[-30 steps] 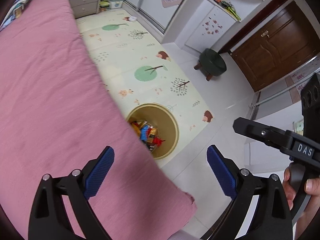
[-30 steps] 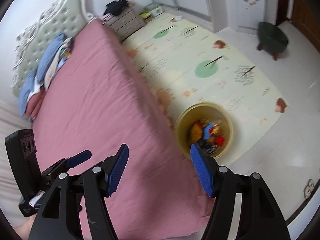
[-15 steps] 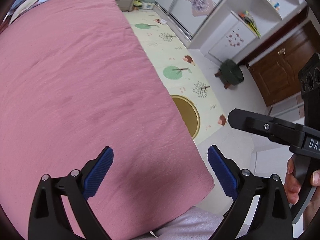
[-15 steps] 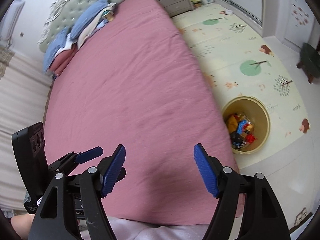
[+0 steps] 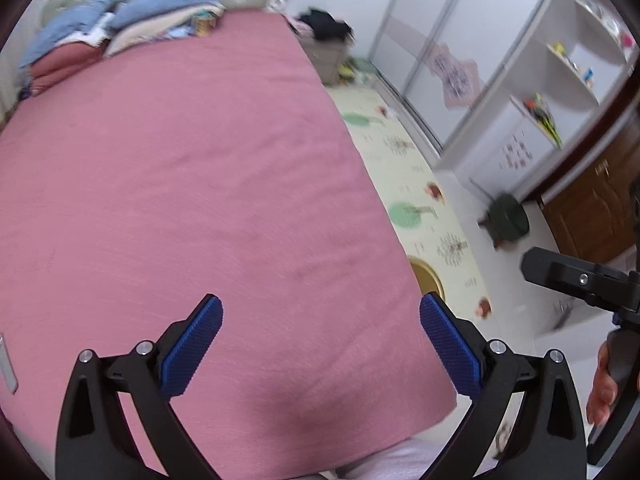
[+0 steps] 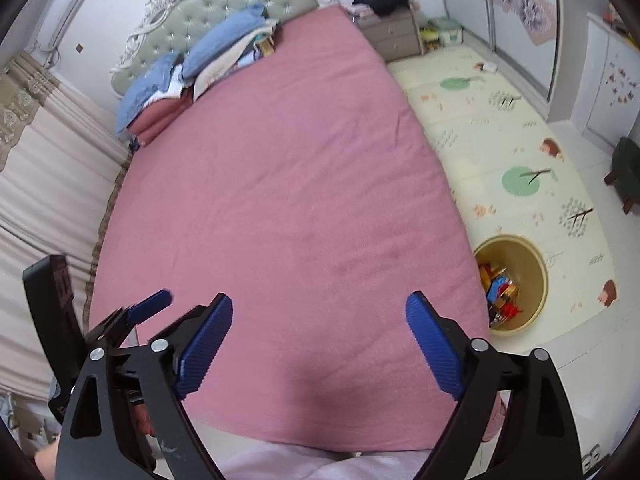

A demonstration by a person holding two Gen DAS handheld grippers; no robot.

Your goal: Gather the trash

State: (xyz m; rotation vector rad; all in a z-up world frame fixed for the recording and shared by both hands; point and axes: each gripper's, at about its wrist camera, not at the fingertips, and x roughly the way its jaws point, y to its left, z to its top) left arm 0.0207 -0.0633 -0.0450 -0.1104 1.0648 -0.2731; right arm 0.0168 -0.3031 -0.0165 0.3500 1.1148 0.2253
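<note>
Over the near end of the wide bed with the pink cover, both grippers hang side by side, pointing down at the bare fabric. Blue-padded fingers of the right gripper are spreading apart with nothing between them. On the left gripper the fingers stand wide apart and empty. To the right of the bed, on the cream patterned floor mat, stands the round yellow plastic bin, holding a heap of colourful wrappers; the left wrist view shows only a sliver of its rim past the bed's edge. Blue and white folded bedding lies at the far end against the padded green headboard.
</note>
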